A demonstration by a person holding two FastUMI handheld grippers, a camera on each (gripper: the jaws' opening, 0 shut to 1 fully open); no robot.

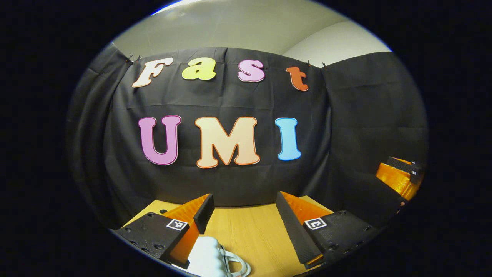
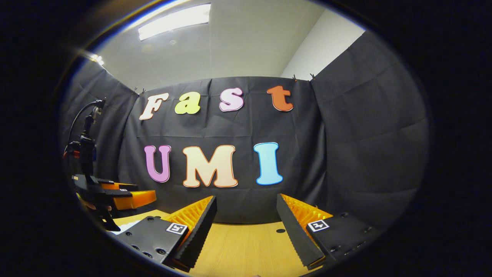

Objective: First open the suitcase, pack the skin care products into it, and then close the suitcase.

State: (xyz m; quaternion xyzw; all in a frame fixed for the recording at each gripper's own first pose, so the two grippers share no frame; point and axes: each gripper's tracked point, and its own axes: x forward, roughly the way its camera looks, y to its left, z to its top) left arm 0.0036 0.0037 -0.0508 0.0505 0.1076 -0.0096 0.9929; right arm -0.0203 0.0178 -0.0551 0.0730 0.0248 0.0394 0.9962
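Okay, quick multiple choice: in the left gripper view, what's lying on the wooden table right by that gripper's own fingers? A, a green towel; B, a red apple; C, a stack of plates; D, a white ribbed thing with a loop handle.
D: a white ribbed object with a loop handle lies on the table beside the open left gripper.

You have bright, even light from a ceiling strip lamp [image 2: 175, 21], glaring slightly in the right gripper view. Fisheye distortion bends the worktop [image 2: 246, 246] and walls at the edges; the centre stays sharp.
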